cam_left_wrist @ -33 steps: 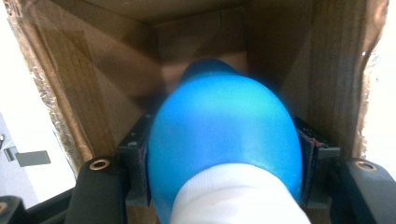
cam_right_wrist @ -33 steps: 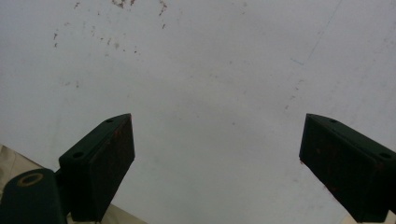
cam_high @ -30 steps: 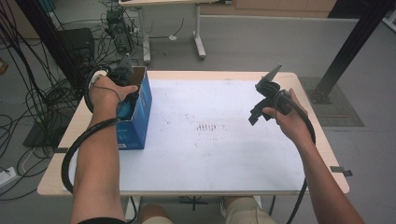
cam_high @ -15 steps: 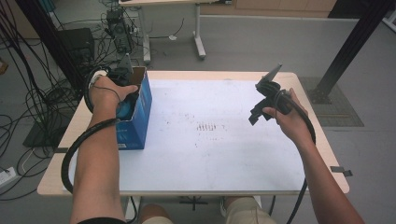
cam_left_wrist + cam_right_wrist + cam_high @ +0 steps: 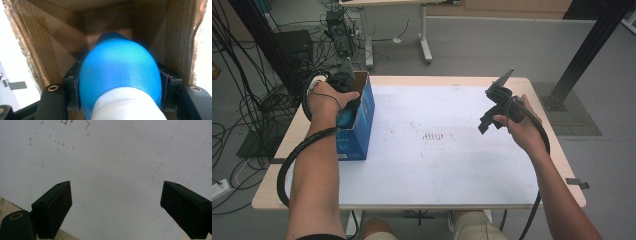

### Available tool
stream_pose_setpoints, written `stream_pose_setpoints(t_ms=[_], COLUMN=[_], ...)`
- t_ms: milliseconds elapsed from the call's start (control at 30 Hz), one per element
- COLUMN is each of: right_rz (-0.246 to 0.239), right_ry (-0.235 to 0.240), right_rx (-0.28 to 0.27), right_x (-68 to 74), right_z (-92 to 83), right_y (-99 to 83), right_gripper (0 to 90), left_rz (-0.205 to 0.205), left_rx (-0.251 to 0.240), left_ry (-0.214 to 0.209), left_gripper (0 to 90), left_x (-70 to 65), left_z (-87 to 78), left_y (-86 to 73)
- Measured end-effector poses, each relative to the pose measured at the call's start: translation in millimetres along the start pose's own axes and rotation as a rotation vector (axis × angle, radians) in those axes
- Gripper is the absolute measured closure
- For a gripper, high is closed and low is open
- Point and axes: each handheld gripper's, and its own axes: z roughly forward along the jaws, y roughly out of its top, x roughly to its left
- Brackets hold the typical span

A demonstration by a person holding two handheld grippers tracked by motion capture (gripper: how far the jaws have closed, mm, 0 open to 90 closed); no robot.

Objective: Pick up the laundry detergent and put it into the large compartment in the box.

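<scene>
While the right gripper (image 5: 116,207) gapes, the left gripper (image 5: 117,85) clamps a glossy blue-and-white bottle (image 5: 120,82) inside the box (image 5: 359,117)

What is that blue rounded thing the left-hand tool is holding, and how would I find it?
Start at the white table and go to the blue cardboard box near its left edge. The left gripper reaches into its open top, clamping a glossy blue, egg-shaped object with a white end, the only smooth, bright thing against the brown cardboard.
</scene>
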Motion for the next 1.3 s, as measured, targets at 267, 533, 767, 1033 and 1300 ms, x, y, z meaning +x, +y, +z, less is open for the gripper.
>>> stream_pose_setpoints(t_ms=[267,533,767,1033,1300], right_rz=[-0.001,-0.003,-0.004,-0.006,-0.002], right_ry=[-0.001,-0.004,-0.004,-0.005,-0.006], right_rx=[0.001,0.0,-0.002,0.003,0.001], right_x=[0.9,1.5,1.5,2.4,1.7], right_z=[-0.4,-1.0,-1.7,-0.3,-1.8], right_y=[0.9,0.8,0.2,0.4,-0.4], right_gripper=[10.1,10.1,10.1,10.0,10.0], left_rz=[0.001,0.002,0.002,0.001,-0.002], left_rx=[-0.001,-0.002,-0.001,-0.003,-0.008], left_ry=[-0.001,-0.001,-0.001,-0.001,-0.002], left_gripper=[36.7,36.7,36.7,36.7,36.7], left_x=[0.4,0.3,0.0,0.1,0.5], left_z=[0.0,-0.1,-0.2,-0.2,0.1], left_y=[-0.4,-0.6,-0.6,-0.9,-1.8])
